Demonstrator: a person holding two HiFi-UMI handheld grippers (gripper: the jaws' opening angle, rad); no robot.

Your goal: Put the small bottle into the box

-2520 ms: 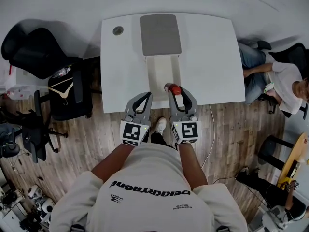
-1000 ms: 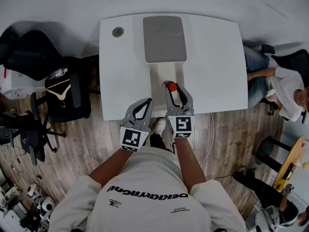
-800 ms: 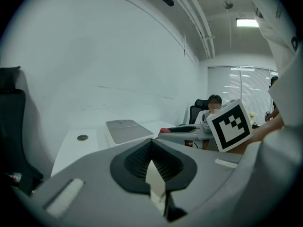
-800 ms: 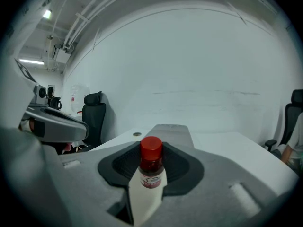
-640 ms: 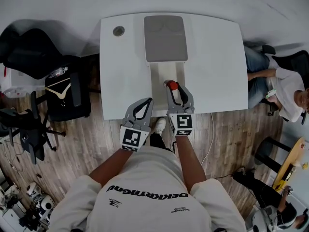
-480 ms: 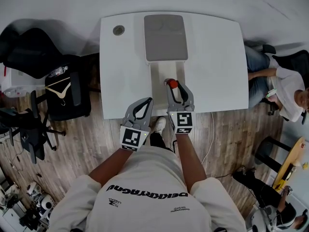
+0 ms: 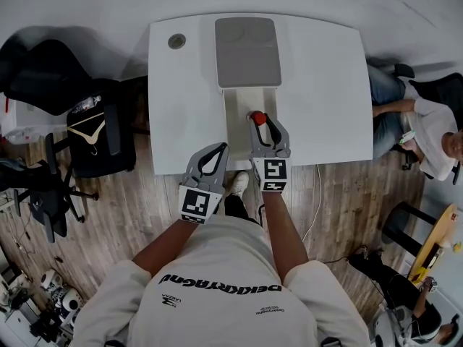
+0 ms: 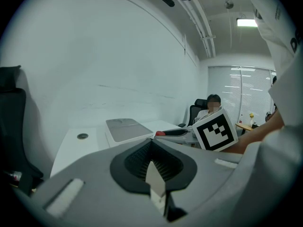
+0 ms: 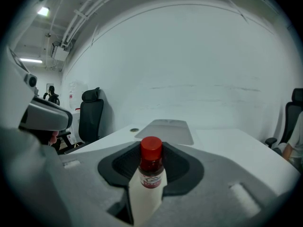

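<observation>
The small bottle, white with a red cap, was clamped upright between the jaws of the right gripper and was held over the near part of the open white box on the white table. Whether the bottle touched the box's floor could not be told. The box's grey lid was laid back at its far end. The left gripper was kept at the table's near edge, jaws closed together on nothing.
</observation>
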